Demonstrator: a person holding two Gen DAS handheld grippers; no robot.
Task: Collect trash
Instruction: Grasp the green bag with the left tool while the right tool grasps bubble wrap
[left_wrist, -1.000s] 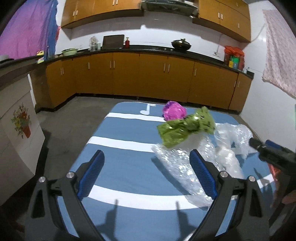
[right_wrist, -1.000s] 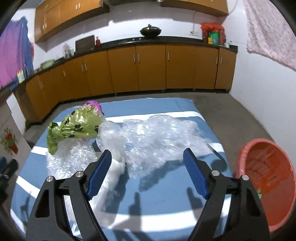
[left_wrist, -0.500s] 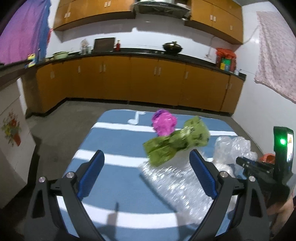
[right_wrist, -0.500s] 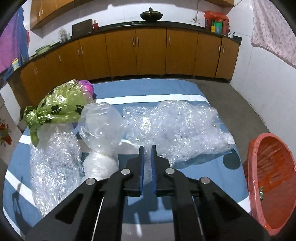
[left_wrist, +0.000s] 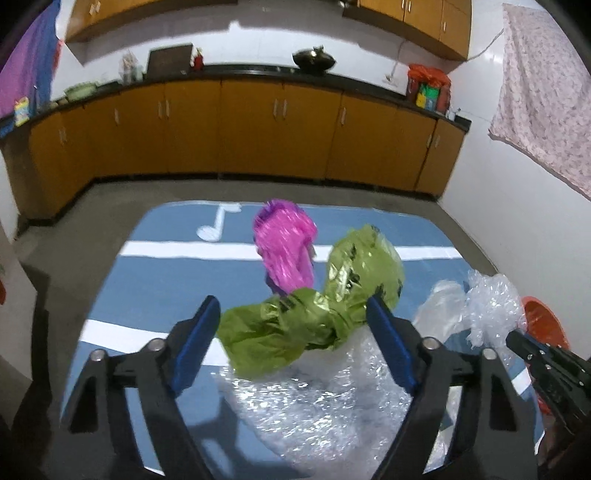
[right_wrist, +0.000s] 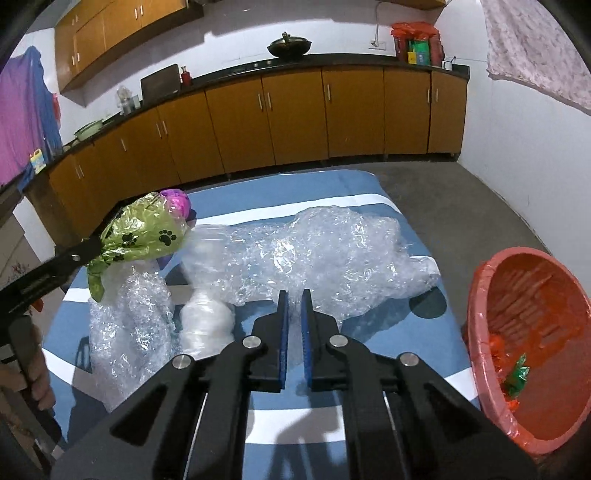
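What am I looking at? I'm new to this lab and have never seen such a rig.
There is no robot here. A person holds a two-finger tool in each hand, and each tool has a camera looking along its fingers. One view is from the left tool, which is open, with its fingers on either side of a green paw-print bag. The other view is from the right tool, which is shut on nothing. On the blue striped cloth lie a pink bag, bubble wrap and clear plastic. A red basin beside the cloth holds a few wrappers.
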